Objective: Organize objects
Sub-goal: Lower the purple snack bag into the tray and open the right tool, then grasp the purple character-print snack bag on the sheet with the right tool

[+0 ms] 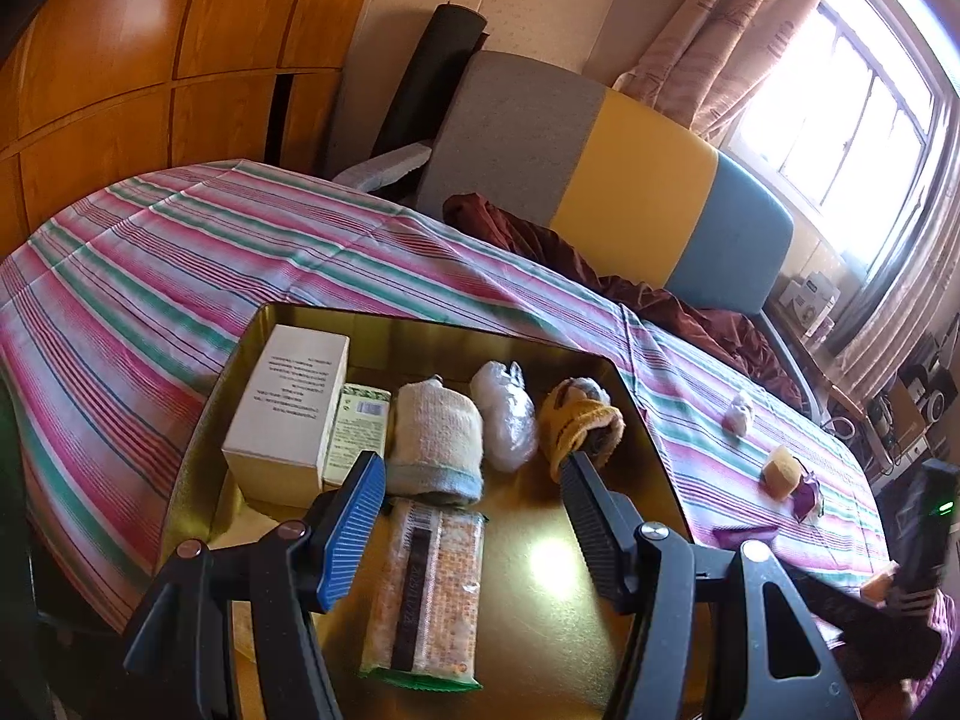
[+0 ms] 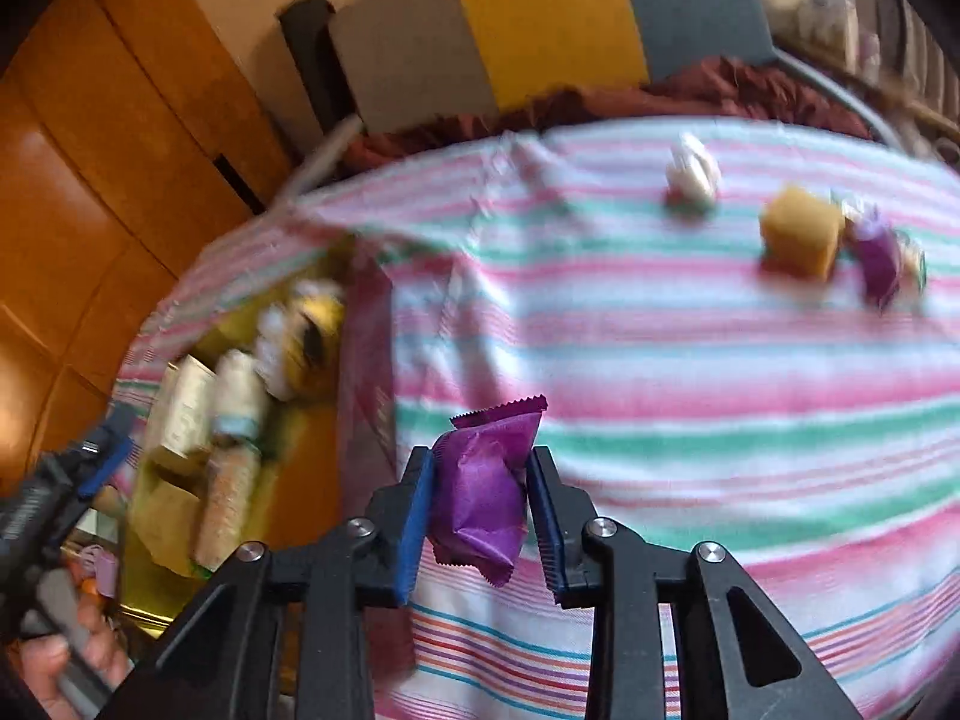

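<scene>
I have the right gripper (image 2: pixel 480 498) clenched on the purple packet (image 2: pixel 483 492), lifted clear for the gold tray (image 1: pixel 600 600), while the left gripper (image 1: pixel 474 498) hovers released above it

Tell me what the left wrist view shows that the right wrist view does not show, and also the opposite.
Only the left wrist view shows the window and the print on the white box in the gold tray; the left gripper hangs open above the tray.

Only the right wrist view shows the right gripper shut on a purple packet, plus a hand at the lower left.

Both show the striped cloth, the tray's contents, the yellow cube and the headboard.
</scene>
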Tool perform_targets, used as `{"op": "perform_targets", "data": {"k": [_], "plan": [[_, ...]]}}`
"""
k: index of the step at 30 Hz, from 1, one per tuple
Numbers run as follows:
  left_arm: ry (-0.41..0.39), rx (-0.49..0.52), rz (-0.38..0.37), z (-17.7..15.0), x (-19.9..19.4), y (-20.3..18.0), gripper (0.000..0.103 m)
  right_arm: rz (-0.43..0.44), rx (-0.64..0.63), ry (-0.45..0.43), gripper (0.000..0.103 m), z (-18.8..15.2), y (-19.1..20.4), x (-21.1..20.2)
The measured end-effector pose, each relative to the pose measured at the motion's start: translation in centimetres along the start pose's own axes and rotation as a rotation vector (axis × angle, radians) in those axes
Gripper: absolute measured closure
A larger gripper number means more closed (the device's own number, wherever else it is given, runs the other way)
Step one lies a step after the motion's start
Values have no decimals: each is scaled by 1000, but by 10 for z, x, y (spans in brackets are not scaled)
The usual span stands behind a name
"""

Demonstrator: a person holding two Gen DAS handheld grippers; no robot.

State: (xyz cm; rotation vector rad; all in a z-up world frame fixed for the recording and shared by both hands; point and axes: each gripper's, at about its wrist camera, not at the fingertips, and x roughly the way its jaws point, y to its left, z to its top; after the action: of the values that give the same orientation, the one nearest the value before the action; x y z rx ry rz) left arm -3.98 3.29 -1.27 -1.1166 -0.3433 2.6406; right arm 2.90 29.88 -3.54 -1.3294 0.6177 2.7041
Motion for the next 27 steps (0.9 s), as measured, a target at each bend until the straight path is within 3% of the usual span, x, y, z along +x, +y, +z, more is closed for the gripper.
{"op": "perform_targets", "data": {"k": [5,9,12,17,27], "plan": [[-23,-19,32,10,-4,10,41,93,-103,-21,71,18,50,-3],[-30,-49,42,15,-7,19,41,131,-202,41,71,20,95,28],[-36,-66,40,18,-9,23,41,113,-267,91,70,18,121,59],[-47,-71,39,20,-11,24,41,112,-248,125,69,24,128,77],[-18,-24,4,7,-5,7,41,96,-220,-40,53,24,95,20]]}}
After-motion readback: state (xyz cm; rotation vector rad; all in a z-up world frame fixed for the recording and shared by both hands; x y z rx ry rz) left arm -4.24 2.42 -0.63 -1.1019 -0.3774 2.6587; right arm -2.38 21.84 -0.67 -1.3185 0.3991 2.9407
